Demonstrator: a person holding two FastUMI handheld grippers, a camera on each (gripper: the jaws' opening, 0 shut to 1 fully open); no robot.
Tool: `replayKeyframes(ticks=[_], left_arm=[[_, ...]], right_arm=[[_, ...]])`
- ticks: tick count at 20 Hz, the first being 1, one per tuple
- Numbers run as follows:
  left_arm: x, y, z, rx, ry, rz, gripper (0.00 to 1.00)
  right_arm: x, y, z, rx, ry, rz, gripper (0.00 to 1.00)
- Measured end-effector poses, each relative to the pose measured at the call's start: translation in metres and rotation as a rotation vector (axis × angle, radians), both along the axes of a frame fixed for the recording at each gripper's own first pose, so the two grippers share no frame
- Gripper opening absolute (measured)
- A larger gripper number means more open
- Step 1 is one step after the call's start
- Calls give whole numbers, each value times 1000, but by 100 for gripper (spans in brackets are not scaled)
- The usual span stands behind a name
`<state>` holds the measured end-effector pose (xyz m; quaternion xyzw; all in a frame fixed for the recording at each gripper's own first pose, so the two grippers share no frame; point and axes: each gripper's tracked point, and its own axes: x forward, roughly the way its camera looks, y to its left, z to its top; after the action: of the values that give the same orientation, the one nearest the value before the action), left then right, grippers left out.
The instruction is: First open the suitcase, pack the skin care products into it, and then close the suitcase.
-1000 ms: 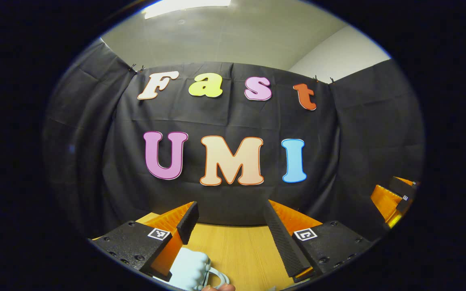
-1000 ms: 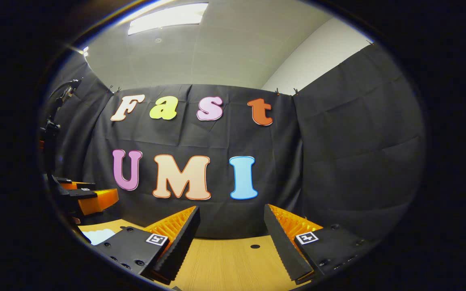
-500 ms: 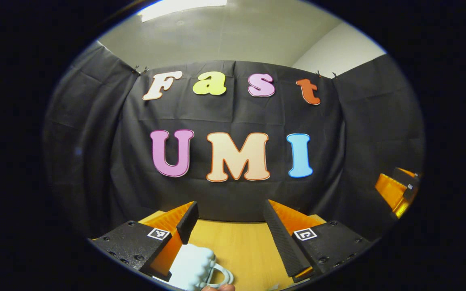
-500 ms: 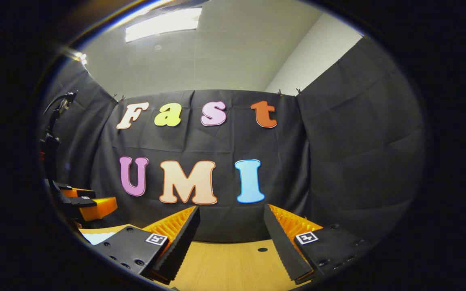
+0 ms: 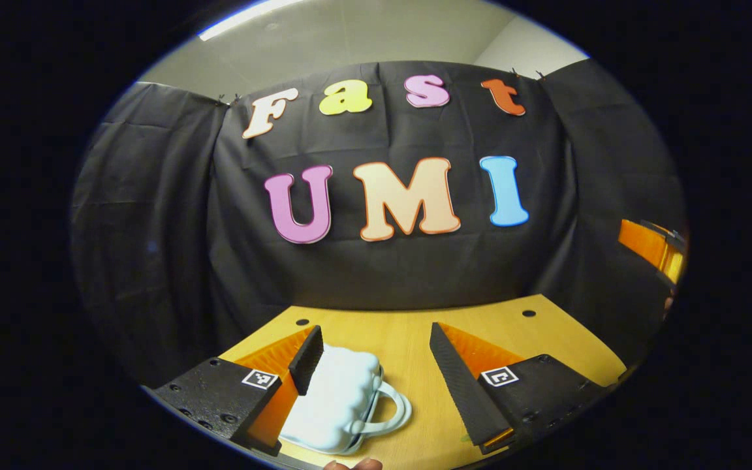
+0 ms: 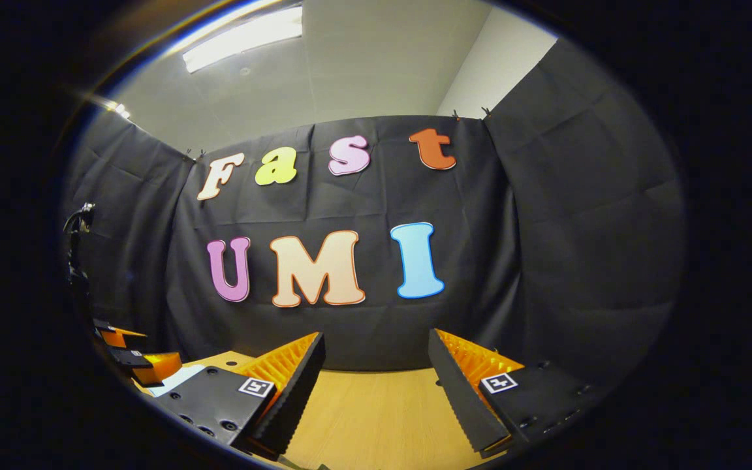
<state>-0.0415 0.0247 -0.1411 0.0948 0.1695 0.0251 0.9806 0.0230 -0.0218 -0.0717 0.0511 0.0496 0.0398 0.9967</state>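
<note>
A small pale blue ribbed suitcase (image 5: 337, 401) lies on the wooden table (image 5: 415, 339), lid down, its loop handle (image 5: 392, 411) pointing right. My left gripper (image 5: 376, 356) hangs open above it. One of its fingers (image 5: 306, 359) is over the case's left part, and the other stands apart to the right. In the right gripper view my right gripper (image 6: 376, 356) is open over bare tabletop, nothing between its fingers. A pale sliver of the suitcase (image 6: 177, 378) shows at the lower left there, near the left gripper (image 6: 138, 365).
The table (image 6: 376, 411) ends at the black cloth wall close behind. Two small holes (image 5: 302, 322) (image 5: 529, 313) sit near its far edge. The right gripper (image 5: 653, 248) is at the far right of the left gripper view. A fingertip (image 5: 353, 464) is at the bottom edge.
The left gripper has tipped downward, so more of the table and the whole suitcase have come into its view. The right gripper has shifted slightly. Both stay open.
</note>
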Motion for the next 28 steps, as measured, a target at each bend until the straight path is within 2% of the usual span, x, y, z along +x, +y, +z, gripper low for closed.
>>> replayKeyframes(ticks=[2, 6, 9, 10, 14, 15, 16, 17, 19, 20, 22, 28], left_arm=[[-2, 4, -40, 4, 134, -22, 96], [-3, -4, -95, -85, 298, -51, 97], [1, -9, -130, -98, 422, -95, 97], [0, -6, -143, -97, 465, -96, 98], [-6, 0, -193, -152, 657, -68, 95], [-9, 1, -202, -176, 700, -56, 90], [-9, 0, -211, -203, 731, -46, 85], [-8, -2, -218, -226, 756, -40, 74], [-9, 0, -231, -221, 822, -27, 72], [-7, 4, -237, -204, 834, -15, 76], [-4, 1, -246, -210, 863, -3, 65], [-8, 3, -264, -160, 963, -5, 65]], right_arm=[[3, -4, -1, -4, 7, -37, 96], [7, 0, -17, -39, 49, -60, 98], [6, 3, -25, -44, 94, -74, 95], [8, 0, -26, -58, 100, -90, 98], [7, -7, -32, -105, 128, -132, 98], [6, -9, -35, -123, 135, -139, 98], [5, -11, -37, -145, 143, -147, 98], [3, -13, -40, -163, 151, -153, 98], [-1, -16, -42, -185, 159, -165, 98], [-2, -18, -44, -194, 165, -174, 98], [-5, -24, -51, -211, 183, -192, 98], [-11, -38, -55, -255, 189, -202, 99]])
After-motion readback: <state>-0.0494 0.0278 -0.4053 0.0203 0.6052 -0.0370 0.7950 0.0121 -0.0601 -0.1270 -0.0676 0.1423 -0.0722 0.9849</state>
